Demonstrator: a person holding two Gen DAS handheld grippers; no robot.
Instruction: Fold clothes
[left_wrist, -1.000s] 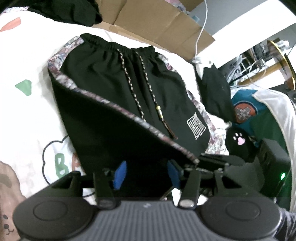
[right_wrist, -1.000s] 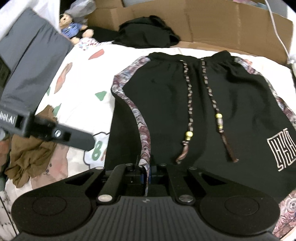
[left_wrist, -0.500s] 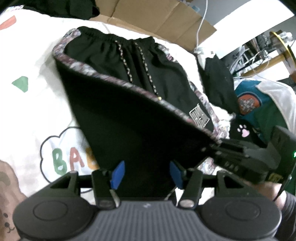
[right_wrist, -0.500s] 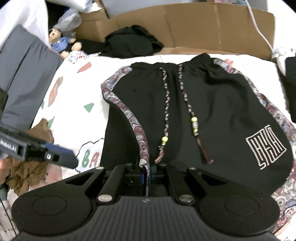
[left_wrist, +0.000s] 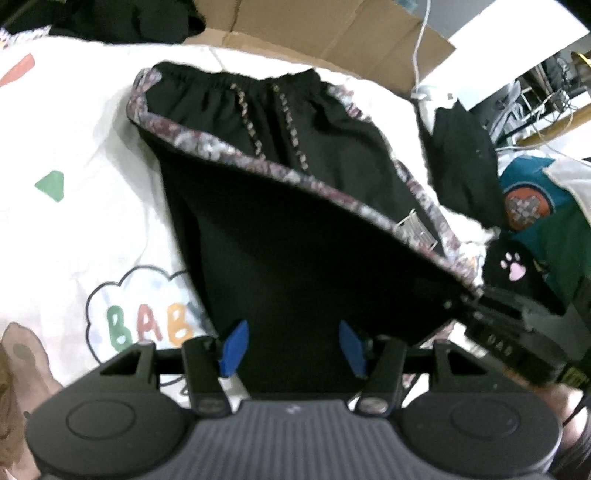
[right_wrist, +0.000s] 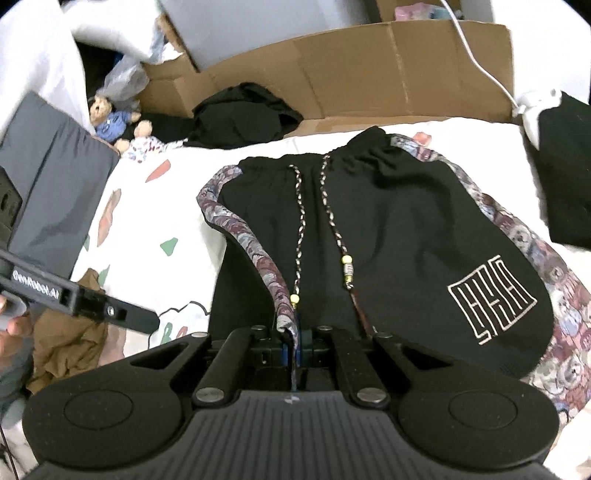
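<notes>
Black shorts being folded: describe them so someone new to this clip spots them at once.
On the white printed bedsheet, in front of the cardboard boxes, lie the black shorts. Unlike the plain black clothes nearby, they have patterned side stripes, a braided beaded drawstring and a white square logo. The right gripper pinches one stripe.

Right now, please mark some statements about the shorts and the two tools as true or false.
1. The right tool is shut on the patterned side stripe of the black shorts. True.
2. The left tool is clamped shut. False: its blue pads stand apart.
3. The shorts have a white logo. True.
4. The drawstrings are plain white. False: braided and dark, with yellow beads.
5. A teddy bear lies on the shorts. False: it lies beyond the sheet.
</notes>
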